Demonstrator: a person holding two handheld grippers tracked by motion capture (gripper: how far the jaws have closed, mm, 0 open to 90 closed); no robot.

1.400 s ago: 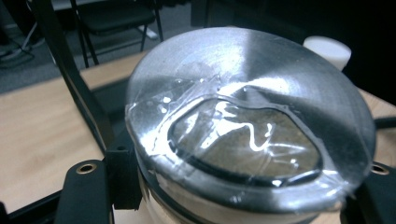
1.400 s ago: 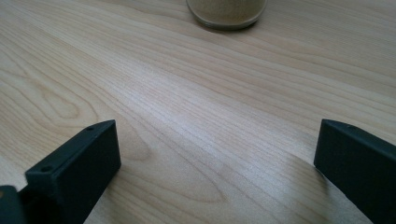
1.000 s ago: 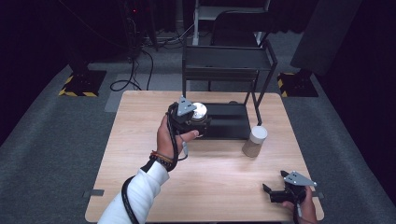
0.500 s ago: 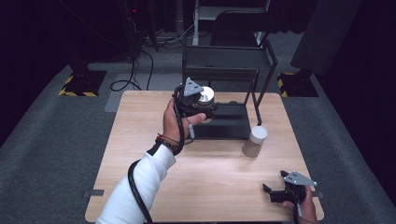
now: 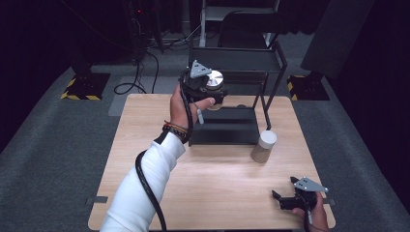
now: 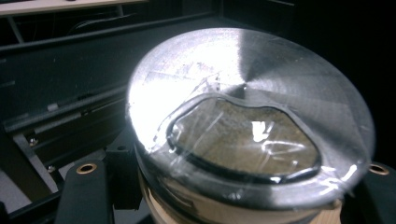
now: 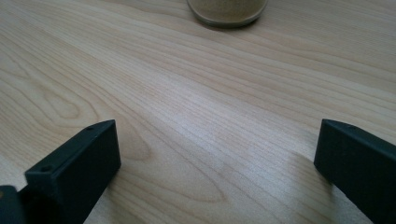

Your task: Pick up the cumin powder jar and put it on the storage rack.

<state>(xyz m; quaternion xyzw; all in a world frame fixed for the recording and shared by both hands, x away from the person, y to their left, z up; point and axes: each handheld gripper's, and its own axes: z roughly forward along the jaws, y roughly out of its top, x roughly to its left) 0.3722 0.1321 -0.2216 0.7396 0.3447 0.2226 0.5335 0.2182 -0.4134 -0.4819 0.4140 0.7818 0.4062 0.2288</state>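
Jar (image 5: 214, 83) clamped in my left gripper (image 5: 205, 87), raised beside rack (image 5: 251, 60), likely for shelving. Right gripper (image 5: 290, 199) rests wide, near-right table (image 5: 145, 125).

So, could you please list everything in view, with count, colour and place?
jar: one, silver lid, sandy fill, held above the rack's base plate.
second jar: one, pale lid, sandy fill, standing on the table right of the rack.
rack: one, black, two levels, at the table's far edge.
table: one, light wood.
chair: one, dark, behind the rack.
floor markers: two, yellow and black, left and right of the table.
left gripper: black, shut on the jar.
right gripper: black, jaws apart, low at the table's near right corner.
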